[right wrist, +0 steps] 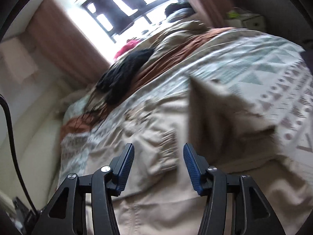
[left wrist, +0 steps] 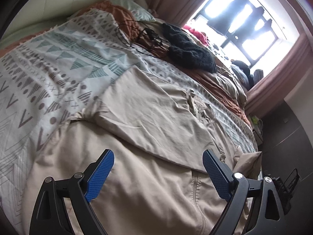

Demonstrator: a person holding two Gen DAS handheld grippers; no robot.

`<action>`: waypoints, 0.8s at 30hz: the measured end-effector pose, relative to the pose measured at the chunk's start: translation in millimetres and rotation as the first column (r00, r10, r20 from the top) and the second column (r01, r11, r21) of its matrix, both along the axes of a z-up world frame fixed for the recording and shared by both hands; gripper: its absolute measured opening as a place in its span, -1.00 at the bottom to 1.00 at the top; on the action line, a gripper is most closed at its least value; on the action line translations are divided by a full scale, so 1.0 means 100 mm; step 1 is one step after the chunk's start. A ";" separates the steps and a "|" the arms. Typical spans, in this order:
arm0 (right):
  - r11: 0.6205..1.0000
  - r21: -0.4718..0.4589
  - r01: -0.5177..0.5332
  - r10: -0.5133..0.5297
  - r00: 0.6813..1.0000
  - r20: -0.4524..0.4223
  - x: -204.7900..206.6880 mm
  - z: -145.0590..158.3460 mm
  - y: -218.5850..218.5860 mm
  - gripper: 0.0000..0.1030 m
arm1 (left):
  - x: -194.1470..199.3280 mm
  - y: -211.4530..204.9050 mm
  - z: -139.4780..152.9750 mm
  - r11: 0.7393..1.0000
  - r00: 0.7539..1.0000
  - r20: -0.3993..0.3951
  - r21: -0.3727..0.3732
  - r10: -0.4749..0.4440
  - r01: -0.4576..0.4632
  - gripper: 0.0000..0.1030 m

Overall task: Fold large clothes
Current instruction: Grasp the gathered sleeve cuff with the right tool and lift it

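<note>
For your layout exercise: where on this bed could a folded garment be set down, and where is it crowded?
Free: the patterned bedspread left of the beige jacket, bordered behind by the orange blanket. Crowded: the window side, with tangled cables, black knit and heaped clothes.

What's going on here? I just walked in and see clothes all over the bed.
A person is folding a beige jacket spread on the patterned bedspread, with a gripper in each hand. One part is already folded over. The left gripper and right gripper both hang over the jacket with jaws open, holding nothing. A dark knit garment lies further up the bed.
</note>
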State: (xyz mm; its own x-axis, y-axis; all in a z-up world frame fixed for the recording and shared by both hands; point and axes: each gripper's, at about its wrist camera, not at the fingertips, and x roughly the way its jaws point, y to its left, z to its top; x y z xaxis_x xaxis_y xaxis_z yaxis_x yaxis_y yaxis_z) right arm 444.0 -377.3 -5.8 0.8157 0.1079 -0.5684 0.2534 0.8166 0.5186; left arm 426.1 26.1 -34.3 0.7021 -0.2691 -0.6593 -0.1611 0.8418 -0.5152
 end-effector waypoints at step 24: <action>0.756 0.633 0.164 -0.206 0.979 -0.008 -0.11 -0.92 -0.90 0.62 | 0.53 -0.46 -0.30 0.998 0.998 -0.022 0.035 -0.056 0.056 0.84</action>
State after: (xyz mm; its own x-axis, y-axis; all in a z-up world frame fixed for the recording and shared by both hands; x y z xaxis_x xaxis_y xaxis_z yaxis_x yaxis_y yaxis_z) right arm 432.8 -467.0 -98.1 0.8863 0.2670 -0.3784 0.3180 0.2432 0.9164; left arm 478.9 -20.4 -64.0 0.6724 -0.2841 -0.6835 -0.1237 0.8673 -0.4821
